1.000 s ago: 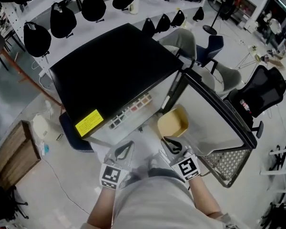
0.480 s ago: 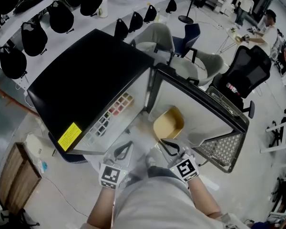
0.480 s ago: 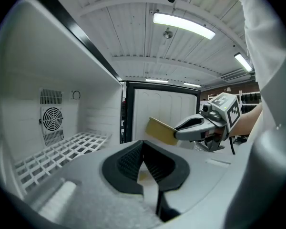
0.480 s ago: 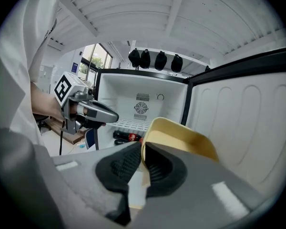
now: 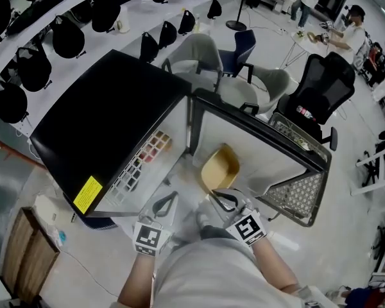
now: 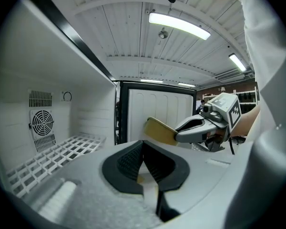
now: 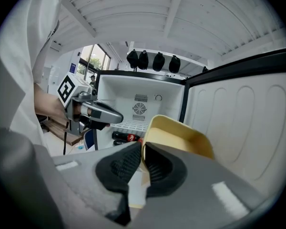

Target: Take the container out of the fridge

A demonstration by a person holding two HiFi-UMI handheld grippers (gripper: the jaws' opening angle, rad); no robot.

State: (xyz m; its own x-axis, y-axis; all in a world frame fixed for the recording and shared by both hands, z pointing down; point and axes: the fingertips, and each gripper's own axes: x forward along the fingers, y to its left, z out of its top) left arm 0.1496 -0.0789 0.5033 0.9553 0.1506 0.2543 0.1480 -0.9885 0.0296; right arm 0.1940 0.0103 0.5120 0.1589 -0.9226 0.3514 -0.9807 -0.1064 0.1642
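Observation:
The black-topped fridge (image 5: 102, 120) stands with its door (image 5: 263, 140) swung open to the right. A shallow yellow container (image 5: 219, 167) hangs in front of the opening, outside the cabinet. My right gripper (image 5: 222, 199) is shut on its near rim. In the right gripper view the container (image 7: 178, 135) rises past that gripper (image 7: 143, 149), tilted. My left gripper (image 5: 166, 204) is to its left, shut and holding nothing. The left gripper (image 6: 143, 147) points into the white fridge interior (image 6: 86, 113); its view shows the right gripper (image 6: 200, 128) holding the container (image 6: 159, 130).
A wire shelf (image 6: 62, 151) and a fan grille (image 6: 41, 123) are inside the fridge, and a cola bottle (image 7: 126, 137) lies low in it. A wire basket (image 5: 295, 194) hangs on the door. Chairs (image 5: 311, 101) stand behind; a wooden box (image 5: 19, 255) sits at the left.
The head view has swung, so the fridge now sits further left and up. Both grippers have shifted a little sideways. The right gripper keeps its hold on the container.

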